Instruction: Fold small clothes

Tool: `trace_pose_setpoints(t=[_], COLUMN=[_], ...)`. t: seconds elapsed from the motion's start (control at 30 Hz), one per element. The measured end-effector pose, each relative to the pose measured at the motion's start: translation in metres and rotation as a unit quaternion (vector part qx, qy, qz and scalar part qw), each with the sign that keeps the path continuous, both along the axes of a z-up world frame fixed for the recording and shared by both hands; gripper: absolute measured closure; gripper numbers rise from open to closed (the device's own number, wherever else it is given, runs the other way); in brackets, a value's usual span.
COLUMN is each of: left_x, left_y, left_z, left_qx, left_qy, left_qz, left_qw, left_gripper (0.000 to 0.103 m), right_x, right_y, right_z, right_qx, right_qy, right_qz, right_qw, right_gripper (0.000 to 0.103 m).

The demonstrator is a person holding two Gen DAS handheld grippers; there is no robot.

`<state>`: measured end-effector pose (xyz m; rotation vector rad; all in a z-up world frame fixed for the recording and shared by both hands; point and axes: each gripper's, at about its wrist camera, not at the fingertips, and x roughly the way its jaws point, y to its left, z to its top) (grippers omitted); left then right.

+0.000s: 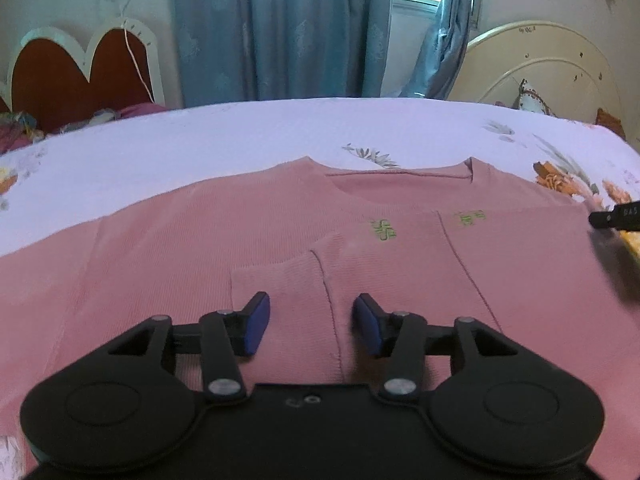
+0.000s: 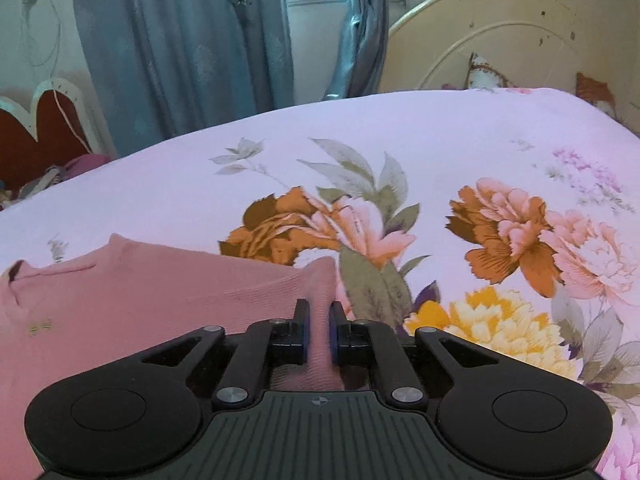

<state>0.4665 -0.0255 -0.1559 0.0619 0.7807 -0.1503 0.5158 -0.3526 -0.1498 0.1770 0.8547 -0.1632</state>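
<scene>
A pink ribbed knit top [image 1: 224,236] lies flat on the floral bedsheet [image 1: 240,136], neckline toward the far side, green lettering [image 1: 383,229] on its chest. One sleeve [image 1: 280,284] is folded in across the body. My left gripper [image 1: 310,322] hovers just above that folded sleeve, its blue pads [image 1: 256,326] apart with only flat cloth below them. My right gripper [image 2: 319,330] is shut on a raised pinch of the top's right edge [image 2: 320,280]. The right gripper's tip [image 1: 614,218] shows at the right border of the left wrist view.
The bed spreads wide to the right, printed with orange and pink flowers [image 2: 504,232]. A cream headboard [image 2: 500,36] and pillow stand at the far right. Blue curtains [image 1: 272,28] and a red scalloped headboard [image 1: 80,72] lie beyond the bed.
</scene>
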Motion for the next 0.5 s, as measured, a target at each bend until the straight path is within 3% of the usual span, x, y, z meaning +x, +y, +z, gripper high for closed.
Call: trace_pose_setpoints(t=[0.07, 0.13, 0.2, 0.23, 0.5], left_x=[0.001, 0.000, -0.003, -0.004, -0.019], left_y=[-0.001, 0.001, 0.004, 0.005, 0.021], left_z=[0.003, 0.007, 0.013, 0.014, 0.030], left_qx=[0.000, -0.007, -0.008, -0.006, -0.005], left_qy=[0.004, 0.007, 0.002, 0.000, 0.007], left_qz=[0.003, 0.005, 0.010, 0.011, 0.031], left_qw=[1.0000, 0.9999, 0.9999, 0.9999, 0.9995], left_gripper=[0.053, 0.048, 0.037, 0.037, 0.037], right_x=[-0.004, -0.013, -0.025, -0.032, -0.063], right_y=[0.007, 0.015, 0.026, 0.034, 0.121], right_z=[0.004, 0.014, 0.024, 0.029, 0.032], right_qx=[-0.017, -0.034, -0.037, -0.039, -0.012], right_qy=[0.003, -0.007, -0.019, -0.027, -0.009], right_qz=[0.005, 0.010, 0.026, 0.037, 0.151], right_qw=[1.000, 0.999, 0.999, 0.998, 0.988], right_gripper=[0.094, 0.087, 0.048, 0.044, 0.044])
